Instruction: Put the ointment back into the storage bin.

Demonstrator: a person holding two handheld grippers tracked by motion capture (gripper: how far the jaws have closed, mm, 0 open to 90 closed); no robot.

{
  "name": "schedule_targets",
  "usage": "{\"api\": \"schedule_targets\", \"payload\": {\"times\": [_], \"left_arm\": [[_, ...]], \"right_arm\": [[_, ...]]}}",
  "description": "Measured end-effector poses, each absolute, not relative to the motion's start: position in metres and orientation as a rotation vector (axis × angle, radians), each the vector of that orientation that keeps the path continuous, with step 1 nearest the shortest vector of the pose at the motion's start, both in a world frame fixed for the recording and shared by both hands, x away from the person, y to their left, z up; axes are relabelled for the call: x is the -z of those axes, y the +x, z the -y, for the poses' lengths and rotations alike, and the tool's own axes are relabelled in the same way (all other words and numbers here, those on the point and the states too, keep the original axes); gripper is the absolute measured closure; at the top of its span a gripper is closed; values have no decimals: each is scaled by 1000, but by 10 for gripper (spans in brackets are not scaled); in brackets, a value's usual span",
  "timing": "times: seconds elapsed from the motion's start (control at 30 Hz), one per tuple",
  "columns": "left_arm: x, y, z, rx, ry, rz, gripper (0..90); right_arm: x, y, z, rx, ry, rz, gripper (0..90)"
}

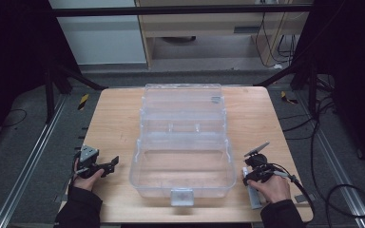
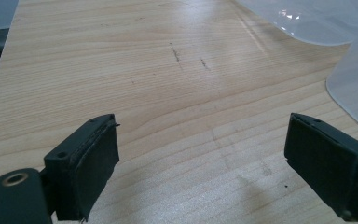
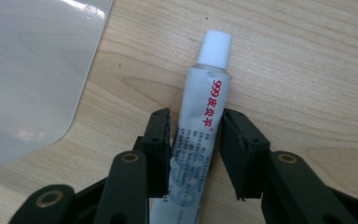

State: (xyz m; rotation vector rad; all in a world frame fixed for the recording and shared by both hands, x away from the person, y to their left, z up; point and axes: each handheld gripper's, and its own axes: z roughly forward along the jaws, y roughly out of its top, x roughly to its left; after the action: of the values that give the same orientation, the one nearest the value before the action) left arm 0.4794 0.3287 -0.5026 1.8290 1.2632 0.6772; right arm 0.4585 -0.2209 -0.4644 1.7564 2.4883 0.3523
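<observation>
Right tongs (image 3: 195, 149): closed in around the ointment tube (image 3: 200, 116), one jaw on each side of its lower body. The far jaw looks like it has a sliver of gap, so whether the squeeze is fully on is hard to call, but the tube is between the pads for sure.
Left tongs (image 2: 200, 158): spread wide, nothing between the jaws, just bare wood under them.
Tube location: lying flat on the surface (image 1: 119, 118), just off the right side of the clear plastic box (image 1: 183, 142), white cap (image 3: 214, 46) pointing away from the person's right hand (image 1: 273, 187).
Box: sits mid-surface with its lid (image 1: 183, 97) thrown back, main tub looks empty from the high view, latch (image 1: 182, 196) on the near wall.
Left side: left tongs hang just left of the box, near its front corner, not touching it.
Step in hand: looks like the pickup of the tube, grip going on, lift not started.
Next move: probably firm up the pinch, raise the tube clear of the wood, carry it left over the box's right wall and set it down in the tub.
Watch out: soft tube, so a hard squeeze could dent it, and a loose one could let it swing by the cap end.
</observation>
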Motion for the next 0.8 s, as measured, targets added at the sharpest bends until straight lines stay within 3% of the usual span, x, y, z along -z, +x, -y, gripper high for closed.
{"api": "schedule_targets", "payload": {"times": [0.8], "left_arm": [[503, 479, -329, -673, 1828, -1265, 93]], "right_arm": [[462, 461, 221, -281, 1722, -2540, 694]]}}
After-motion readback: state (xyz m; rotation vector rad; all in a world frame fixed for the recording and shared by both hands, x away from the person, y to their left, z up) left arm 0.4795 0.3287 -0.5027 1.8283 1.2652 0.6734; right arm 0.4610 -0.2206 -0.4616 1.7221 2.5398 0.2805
